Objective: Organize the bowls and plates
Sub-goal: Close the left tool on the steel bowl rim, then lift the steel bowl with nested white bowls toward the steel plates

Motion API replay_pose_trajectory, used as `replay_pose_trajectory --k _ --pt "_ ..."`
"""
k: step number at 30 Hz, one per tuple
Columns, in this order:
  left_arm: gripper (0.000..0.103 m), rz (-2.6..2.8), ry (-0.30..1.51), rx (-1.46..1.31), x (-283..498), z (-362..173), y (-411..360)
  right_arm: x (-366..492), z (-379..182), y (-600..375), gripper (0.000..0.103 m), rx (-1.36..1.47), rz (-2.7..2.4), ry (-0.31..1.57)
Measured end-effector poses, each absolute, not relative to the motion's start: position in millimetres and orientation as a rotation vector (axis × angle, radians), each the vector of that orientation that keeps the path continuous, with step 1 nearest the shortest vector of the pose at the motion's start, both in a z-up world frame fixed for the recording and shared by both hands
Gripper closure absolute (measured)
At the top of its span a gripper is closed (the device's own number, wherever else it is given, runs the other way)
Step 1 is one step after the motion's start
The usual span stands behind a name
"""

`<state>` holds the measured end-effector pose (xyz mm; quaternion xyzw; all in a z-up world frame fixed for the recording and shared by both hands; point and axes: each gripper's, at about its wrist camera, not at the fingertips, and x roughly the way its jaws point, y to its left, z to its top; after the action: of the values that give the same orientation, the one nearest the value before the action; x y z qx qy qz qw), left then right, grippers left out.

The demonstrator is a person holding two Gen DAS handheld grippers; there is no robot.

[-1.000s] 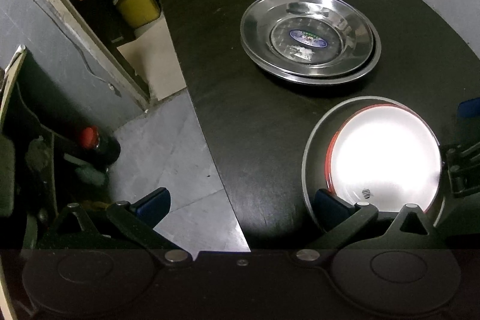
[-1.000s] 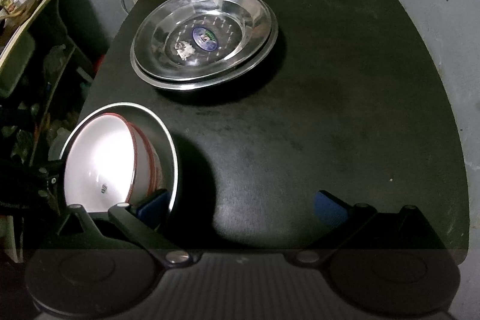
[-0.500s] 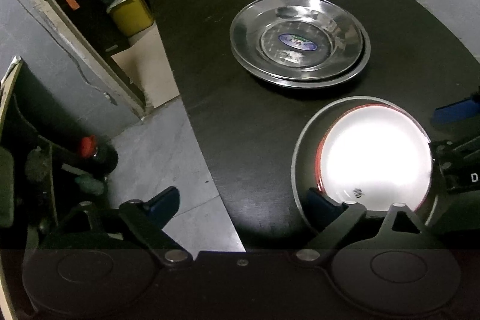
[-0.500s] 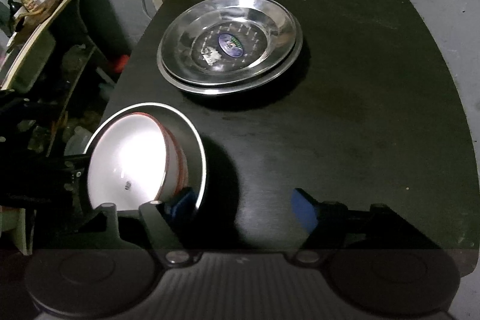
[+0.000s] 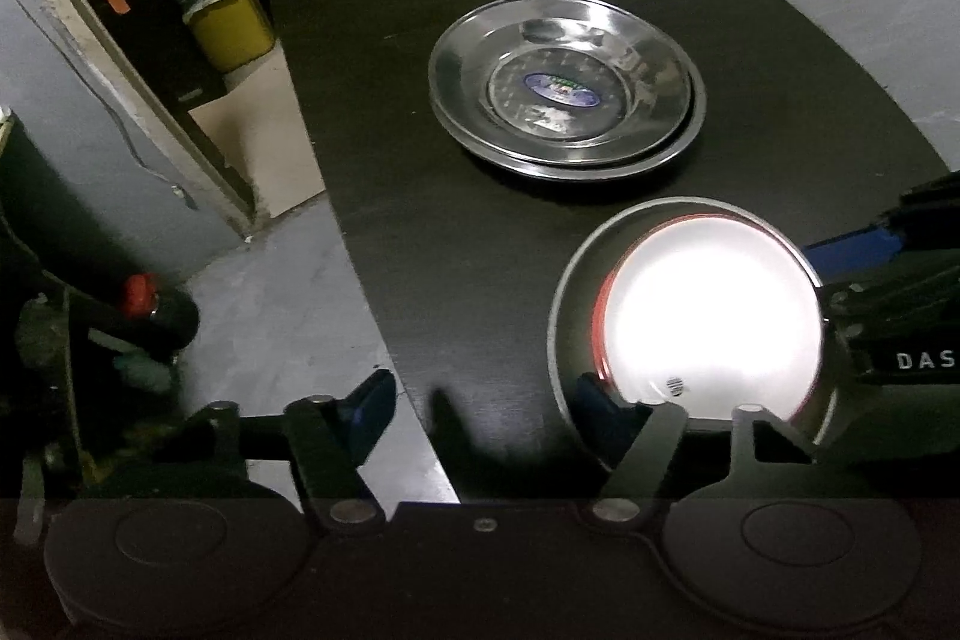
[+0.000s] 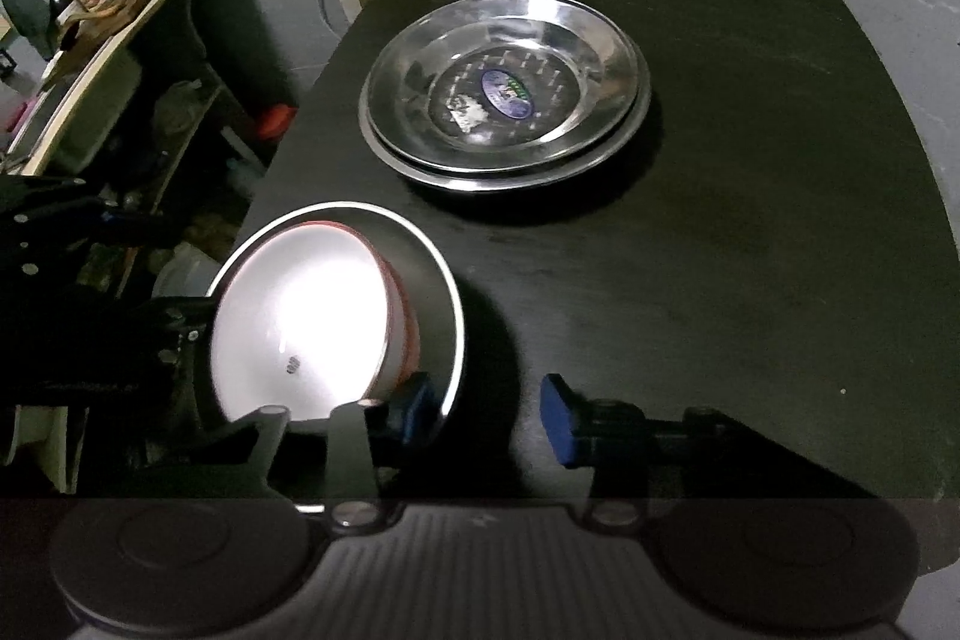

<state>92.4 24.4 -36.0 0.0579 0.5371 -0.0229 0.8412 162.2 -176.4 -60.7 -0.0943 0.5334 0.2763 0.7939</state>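
In the left wrist view, the left gripper (image 5: 480, 400) was at the lower middle of the frame with its 2 fingers wide apart and nothing between them. Its left finger hung over the grey floor (image 5: 288, 280), and its right blue pad (image 5: 591, 397) lay just inside the near rim of a steel bowl (image 5: 567, 280) at the lower right of the frame. Inside this steel bowl sat a white bowl with a red outside (image 5: 711, 316), very bright under the light. In the upper middle, 2 steel plates (image 5: 567, 85) lay stacked on the black table (image 5: 420, 220), apart from the bowls. The right gripper (image 5: 888, 280) entered from the right edge, next to the bowls.

In the right wrist view, the right gripper (image 6: 486, 409) was at the lower middle, its fingers also wide with nothing between them. Its left blue pad (image 6: 414, 406) was at the rim of the steel bowl (image 6: 441, 292), at the lower left. The white bowl (image 6: 300, 322) sat tilted inside it. The stacked plates (image 6: 507, 91) were in the upper middle.
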Motion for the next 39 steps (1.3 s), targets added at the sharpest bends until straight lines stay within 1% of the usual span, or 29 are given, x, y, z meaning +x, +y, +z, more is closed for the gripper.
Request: replay_pose_trajectory --k 5,7,10,12,15,19,24,29,39 --pt "0.061 -0.112 1.134 0.082 90.7 -35.3 24.7 160.7 -59.3 -174.3 0.076 -0.197 0.618 1.147" --pt "0.064 -0.130 1.133 0.083 90.3 -35.8 22.6 160.1 -58.7 -173.1 0.083 -0.200 0.623 1.142" --pt "0.070 -0.148 1.132 0.085 88.6 -35.0 20.6 159.4 -58.2 -171.6 0.089 -0.201 0.631 1.141" --pt "0.071 -0.155 1.132 0.083 87.8 -34.6 20.6 159.8 -58.4 -170.6 0.090 -0.201 0.636 1.142" --pt "0.074 -0.163 1.132 0.077 87.9 -34.2 21.2 160.4 -58.6 -170.9 0.090 -0.193 0.637 1.145" --pt "0.082 -0.180 1.132 0.077 88.5 -33.7 20.1 162.2 -59.1 -172.7 0.090 -0.175 0.639 1.155" --pt "0.085 -0.187 1.132 0.080 89.4 -33.6 19.1 162.2 -59.2 -171.7 0.090 -0.179 0.640 1.154" --pt "0.091 -0.198 1.134 0.080 90.2 -33.9 17.3 162.3 -59.1 -171.9 0.090 -0.179 0.640 1.154" --pt "0.093 -0.199 1.127 0.074 90.9 -33.6 17.7 162.8 -59.3 -171.9 0.089 -0.173 0.642 1.157"
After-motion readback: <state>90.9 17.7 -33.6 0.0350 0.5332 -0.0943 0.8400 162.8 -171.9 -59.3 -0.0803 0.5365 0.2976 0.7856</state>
